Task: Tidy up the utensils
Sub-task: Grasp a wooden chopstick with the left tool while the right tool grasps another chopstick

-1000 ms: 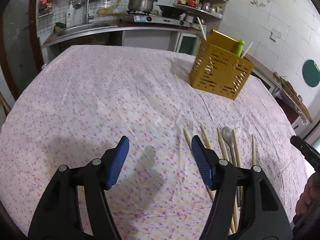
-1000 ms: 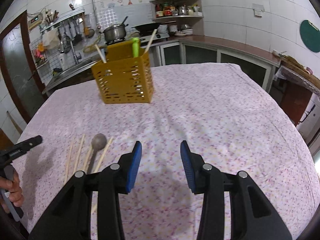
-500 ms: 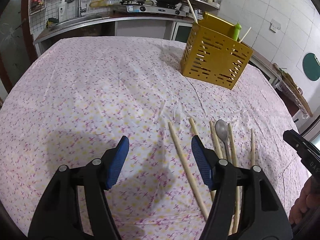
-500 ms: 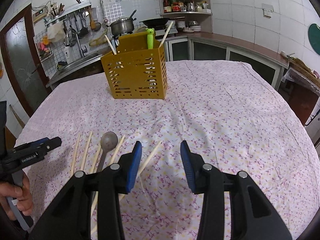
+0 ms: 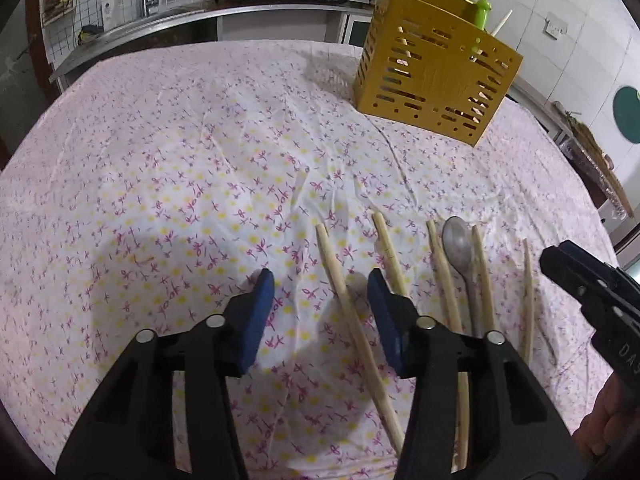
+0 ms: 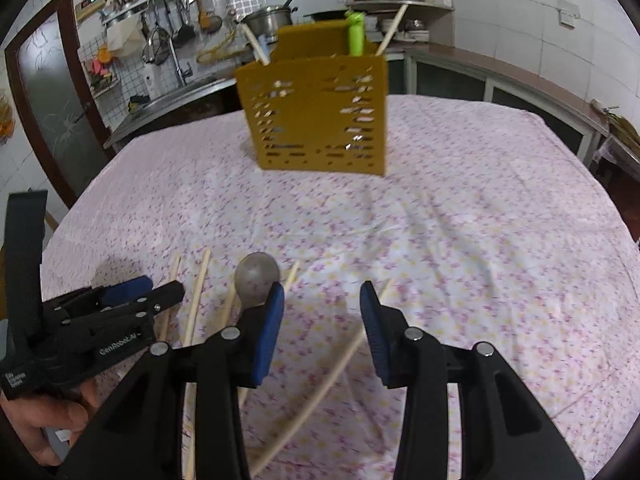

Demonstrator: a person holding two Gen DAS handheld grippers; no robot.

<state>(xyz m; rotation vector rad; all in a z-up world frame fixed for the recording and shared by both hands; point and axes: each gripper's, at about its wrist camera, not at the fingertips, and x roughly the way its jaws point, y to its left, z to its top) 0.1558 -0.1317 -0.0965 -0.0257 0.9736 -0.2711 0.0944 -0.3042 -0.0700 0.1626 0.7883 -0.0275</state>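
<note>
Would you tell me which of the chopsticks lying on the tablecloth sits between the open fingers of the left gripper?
The leftmost chopstick: it runs up between the left gripper fingers, while the other sticks lie further right beside the spoon.

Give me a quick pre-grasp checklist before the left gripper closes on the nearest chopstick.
1. Left gripper open: ok, blue pads apart, nothing between them held.
2. Chopstick between the pads: ok, it runs between them, closer to the right-hand pad.
3. Neighbouring chopstick outside the grasp: not ok, it passes right behind that pad.
4. Right gripper out of the way: ok, open and empty, off to the side.
5. Yellow holder upright and reachable: ok, standing on the tablecloth.
6. Pads low enough to touch the cloth: cannot tell.
</note>
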